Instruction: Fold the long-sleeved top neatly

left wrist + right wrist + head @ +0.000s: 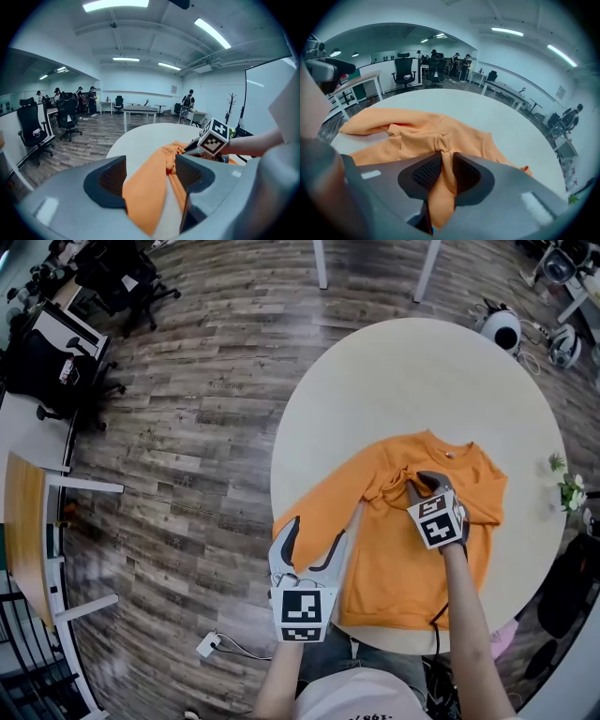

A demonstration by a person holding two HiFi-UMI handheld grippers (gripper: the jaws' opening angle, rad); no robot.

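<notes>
Item 1. Right gripper (pixel 419 486) (pixel 443 171): jaws closed together on a bunched fold of the orange long-sleeved top (pixel 412 559) (pixel 408 140). The pinched cloth runs down between the two pads and puckers just ahead of them.

Item 2. Left gripper (pixel 317 532) (pixel 150 176): jaws spread wide apart, clamping nothing. One sleeve (pixel 314 498) (pixel 145 187) of the top lies in the gap between them and stretches ahead toward the right gripper, whose marker cube (pixel 213 137) stands just beyond the left gripper's right jaw.

Item 3. Top: spread on the round pale table (pixel 394 381) (pixel 140 136) (pixel 454 103), beneath the right gripper and to the right of the left one. Its hem lies nearest the person and its collar beyond the right gripper's tips. The cloth is rumpled around the pinch.

Item 4. Table: reaches well past both grippers.

Item 5. Small flowers (pixel 567 486): at the table's edge, well right of the right gripper.

Item 6. Wooden floor (pixel 187 427): left of the left gripper.

Item 7. Black office chairs (pixel 56 362): far to the left of the left gripper.
</notes>
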